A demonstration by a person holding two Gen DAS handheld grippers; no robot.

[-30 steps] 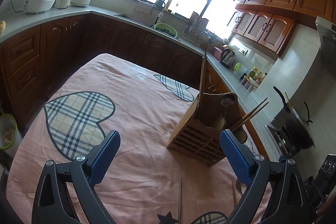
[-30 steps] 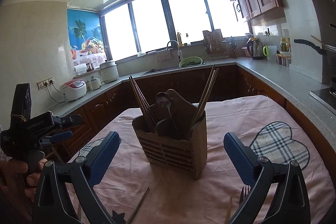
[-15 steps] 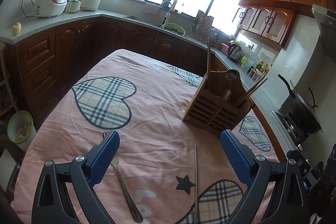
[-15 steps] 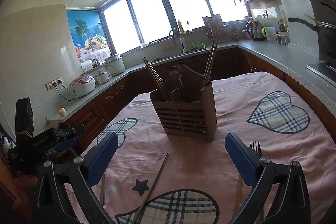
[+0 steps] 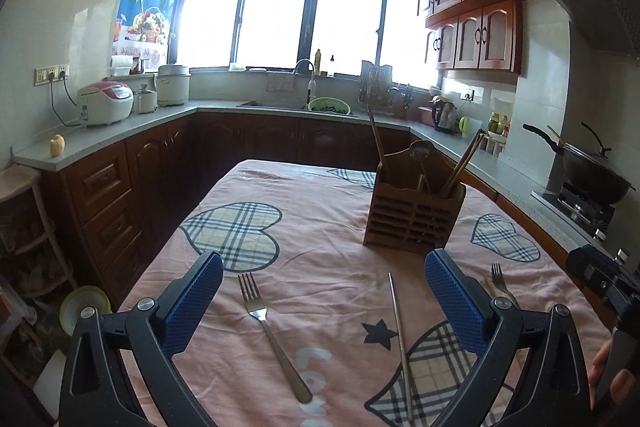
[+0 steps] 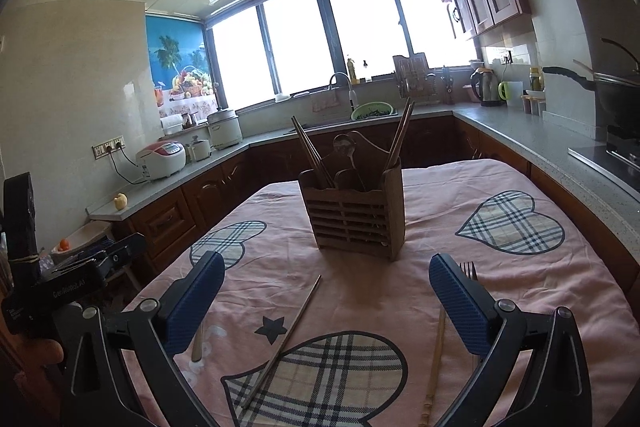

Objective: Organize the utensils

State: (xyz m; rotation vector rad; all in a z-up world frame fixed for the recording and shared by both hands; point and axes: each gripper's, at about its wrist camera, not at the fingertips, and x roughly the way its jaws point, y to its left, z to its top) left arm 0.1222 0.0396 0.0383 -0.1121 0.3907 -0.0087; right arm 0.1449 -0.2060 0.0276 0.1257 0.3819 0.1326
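Observation:
A wooden utensil holder (image 5: pixel 414 217) stands on the pink tablecloth, with chopsticks and a ladle in it; it also shows in the right wrist view (image 6: pixel 354 217). A metal fork (image 5: pixel 272 335) and a metal chopstick (image 5: pixel 400 335) lie between my left gripper's fingers. A second fork (image 5: pixel 500 281) lies to the right. My left gripper (image 5: pixel 324 303) is open and empty. My right gripper (image 6: pixel 326 303) is open and empty above the metal chopstick (image 6: pixel 286 339); a wooden chopstick (image 6: pixel 436 355) and a fork (image 6: pixel 468 271) lie by its right finger.
The table (image 5: pixel 320 227) carries a pink cloth with plaid hearts. Dark wood cabinets and a grey counter (image 5: pixel 132 129) run around it, with a rice cooker (image 5: pixel 105 103), a sink (image 5: pixel 280 103), a kettle (image 5: pixel 443 115) and a wok (image 5: pixel 592 175).
Both grippers have pulled back from the holder and tilted up. The holder looks farther off, and the forks and chopsticks on the cloth have come into view.

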